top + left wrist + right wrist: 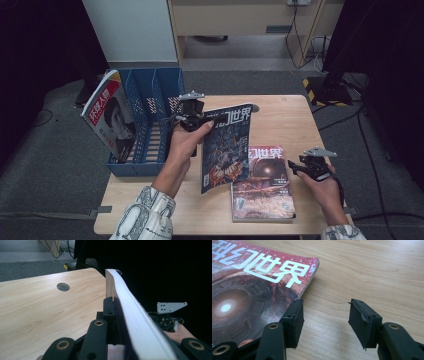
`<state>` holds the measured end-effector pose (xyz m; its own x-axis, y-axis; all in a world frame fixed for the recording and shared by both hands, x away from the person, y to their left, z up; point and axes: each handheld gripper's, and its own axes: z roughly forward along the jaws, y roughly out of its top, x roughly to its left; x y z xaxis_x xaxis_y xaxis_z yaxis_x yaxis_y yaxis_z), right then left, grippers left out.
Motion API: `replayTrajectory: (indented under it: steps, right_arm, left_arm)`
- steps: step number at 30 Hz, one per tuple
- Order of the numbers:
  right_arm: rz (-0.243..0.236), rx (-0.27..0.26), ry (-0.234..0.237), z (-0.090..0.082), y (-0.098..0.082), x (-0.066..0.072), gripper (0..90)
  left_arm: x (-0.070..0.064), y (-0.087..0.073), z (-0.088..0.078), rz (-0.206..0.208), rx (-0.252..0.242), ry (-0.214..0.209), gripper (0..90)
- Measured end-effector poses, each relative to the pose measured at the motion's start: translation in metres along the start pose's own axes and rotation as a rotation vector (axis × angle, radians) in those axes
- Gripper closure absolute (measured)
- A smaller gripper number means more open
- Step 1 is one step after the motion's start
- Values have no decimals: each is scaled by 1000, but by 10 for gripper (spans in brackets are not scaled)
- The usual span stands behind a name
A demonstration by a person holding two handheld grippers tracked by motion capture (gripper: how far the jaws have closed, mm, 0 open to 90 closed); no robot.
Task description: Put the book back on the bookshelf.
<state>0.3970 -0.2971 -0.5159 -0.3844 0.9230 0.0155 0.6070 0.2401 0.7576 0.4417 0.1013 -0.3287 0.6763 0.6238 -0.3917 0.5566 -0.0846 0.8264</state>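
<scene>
Magazine [226, 147] with the dark blue cover hangs upright above the desk [280, 117] in the high view, pinched near its top edge by the left claw [200, 120], just right of the blue file rack [145, 120]. To file it well, keep it vertical and line its lower edge over an empty slot before lowering.

From the left gripper view, the jaws clamp the magazine [132, 315] by its thick page edge; keep that grip firm.

In the right gripper view, the right claw [325, 322] stands apart, empty, beside the red magazine [257, 287] lying flat.
</scene>
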Motion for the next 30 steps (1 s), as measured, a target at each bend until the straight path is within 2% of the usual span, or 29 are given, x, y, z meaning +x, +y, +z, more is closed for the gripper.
replayTrajectory:
  steps: [30]
  right_arm:
    - [2,5,-5,0,-1,-1,448]
  left_arm:
    - [3,12,-24,5,-59,20,822]
